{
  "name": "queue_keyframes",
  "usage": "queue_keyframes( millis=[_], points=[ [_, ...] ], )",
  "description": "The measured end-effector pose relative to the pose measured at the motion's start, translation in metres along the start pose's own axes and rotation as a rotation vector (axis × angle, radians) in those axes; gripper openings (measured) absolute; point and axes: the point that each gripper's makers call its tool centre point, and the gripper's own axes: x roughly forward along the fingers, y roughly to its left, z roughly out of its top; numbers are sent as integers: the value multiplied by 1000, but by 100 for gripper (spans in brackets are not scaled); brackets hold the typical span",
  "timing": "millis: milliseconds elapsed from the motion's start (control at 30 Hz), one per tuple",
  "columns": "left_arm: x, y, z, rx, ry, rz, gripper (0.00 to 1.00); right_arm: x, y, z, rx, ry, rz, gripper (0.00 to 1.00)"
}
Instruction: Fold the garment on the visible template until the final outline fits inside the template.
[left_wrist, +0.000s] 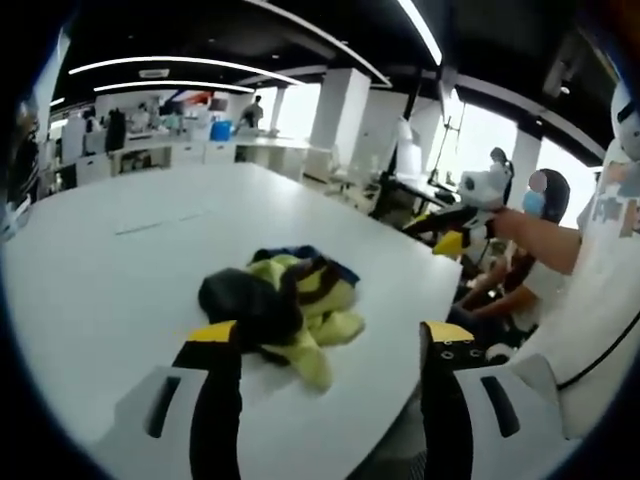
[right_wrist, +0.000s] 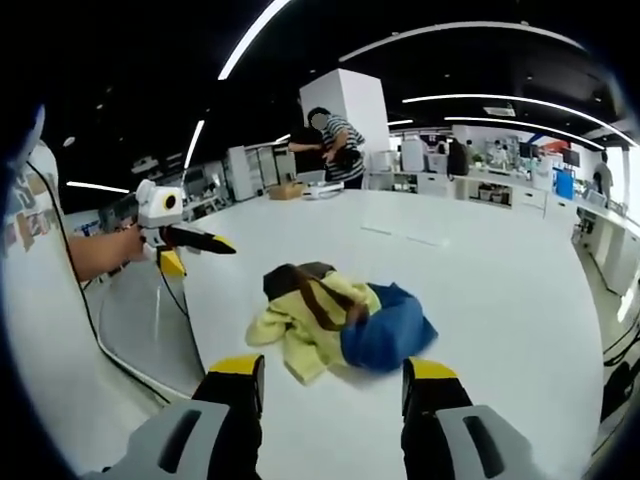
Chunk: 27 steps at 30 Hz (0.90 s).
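Garment (left_wrist: 285, 305) crumpled just ahead of left gripper (left_wrist: 330, 350), right gripper (right_wrist: 333, 385); both jaws wide, empty, poised for unfolding.

We see the garment (left_wrist: 285, 305) (right_wrist: 335, 325) lying crumpled in a loose heap on the white table (left_wrist: 120, 260) (right_wrist: 500, 270), not spread flat. It shows pale yellow cloth, a blue part and dark brown or black parts with striping. In the right gripper view the blue lies to the right, the yellow to the left. It sits near the table's edge.
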Motion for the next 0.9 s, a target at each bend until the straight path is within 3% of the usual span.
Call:
queue_keyframes(
  millis=[467,900],
  points=[
    [13,12,5,-6,-9,6,59,16,-5,4,-1,3,16,44],
    [23,19,5,-21,-1,5,55,28,-10,8,-4,10,31,39]
  ],
)
